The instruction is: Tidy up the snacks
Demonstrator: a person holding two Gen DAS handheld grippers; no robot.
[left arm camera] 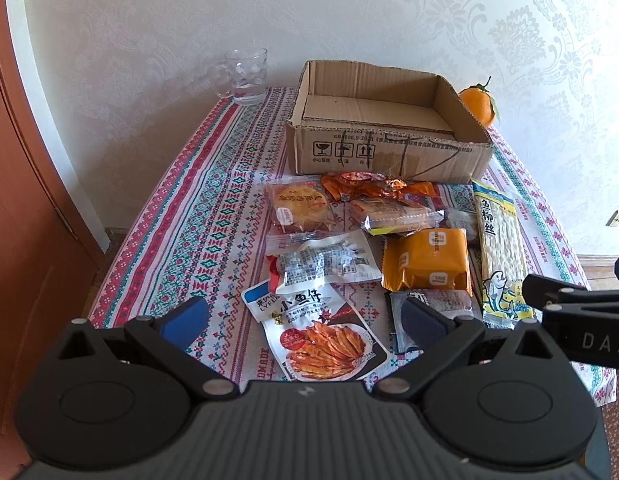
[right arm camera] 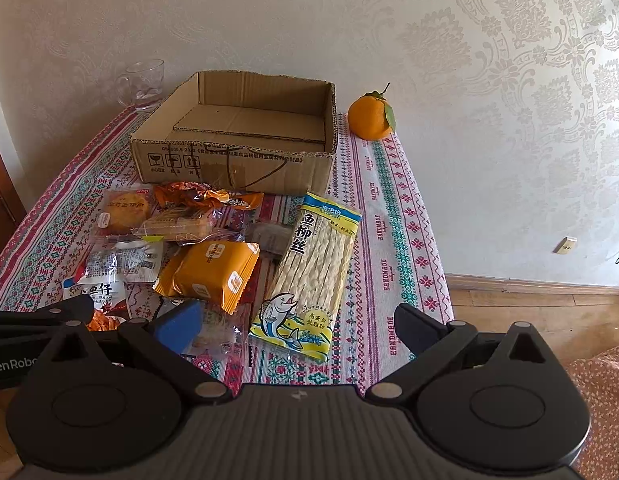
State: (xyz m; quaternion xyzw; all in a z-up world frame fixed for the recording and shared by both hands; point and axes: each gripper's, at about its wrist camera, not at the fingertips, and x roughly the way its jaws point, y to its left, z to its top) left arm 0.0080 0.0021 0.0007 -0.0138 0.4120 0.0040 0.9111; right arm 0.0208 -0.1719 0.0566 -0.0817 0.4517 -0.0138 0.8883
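An empty cardboard box [left arm camera: 389, 152] [right arm camera: 233, 164] stands at the back of the table. Several snack packets lie in front of it: a dried-fish pouch [left arm camera: 321, 332], a white packet [left arm camera: 325, 266], an orange packet [left arm camera: 427, 262] [right arm camera: 215, 270], a round cake packet [left arm camera: 297, 206] [right arm camera: 125, 208], a cracker packet [left arm camera: 393, 214] [right arm camera: 179, 224] and a long yellow fish-strip pack [left arm camera: 501, 248] [right arm camera: 313, 272]. My left gripper [left arm camera: 305, 318] hovers open over the dried-fish pouch, holding nothing. My right gripper [right arm camera: 297, 328] is open above the near end of the fish-strip pack.
A glass mug [left arm camera: 245, 76] [right arm camera: 143, 84] stands at the table's back left and an orange with a leaf [left arm camera: 479, 106] [right arm camera: 371, 114] at the back right. A patterned cloth [left arm camera: 189, 216] [right arm camera: 393, 216] covers the table. Wall behind, wooden floor [right arm camera: 529, 312] to the right.
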